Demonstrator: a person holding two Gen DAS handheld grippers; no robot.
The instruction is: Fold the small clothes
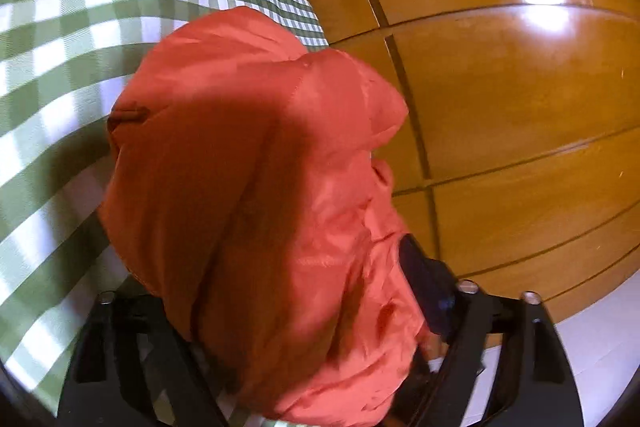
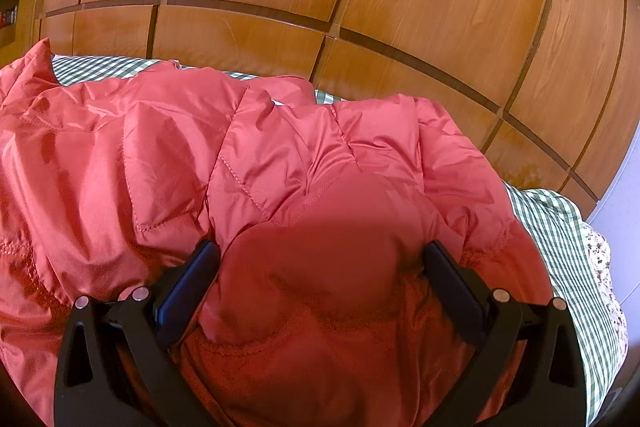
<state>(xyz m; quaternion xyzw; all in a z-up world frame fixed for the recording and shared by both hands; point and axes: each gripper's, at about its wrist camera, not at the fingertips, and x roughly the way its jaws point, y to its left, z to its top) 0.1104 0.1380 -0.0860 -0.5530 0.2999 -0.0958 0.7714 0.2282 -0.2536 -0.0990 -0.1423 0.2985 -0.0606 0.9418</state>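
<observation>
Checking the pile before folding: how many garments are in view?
1: a red quilted jacket lying on the green checked bedsheet, bunched between the right gripper fingers and draped over the left gripper. Others may lie hidden beneath.

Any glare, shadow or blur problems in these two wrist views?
Left wrist view: a bright glare spot on the wooden panels; the red jacket is close, soft and partly shadowed, and the checked sheet looks smeared. Right wrist view: sharper, with a dark shadow on the jacket between the jaws; the panel lines bow from the fisheye.
</observation>
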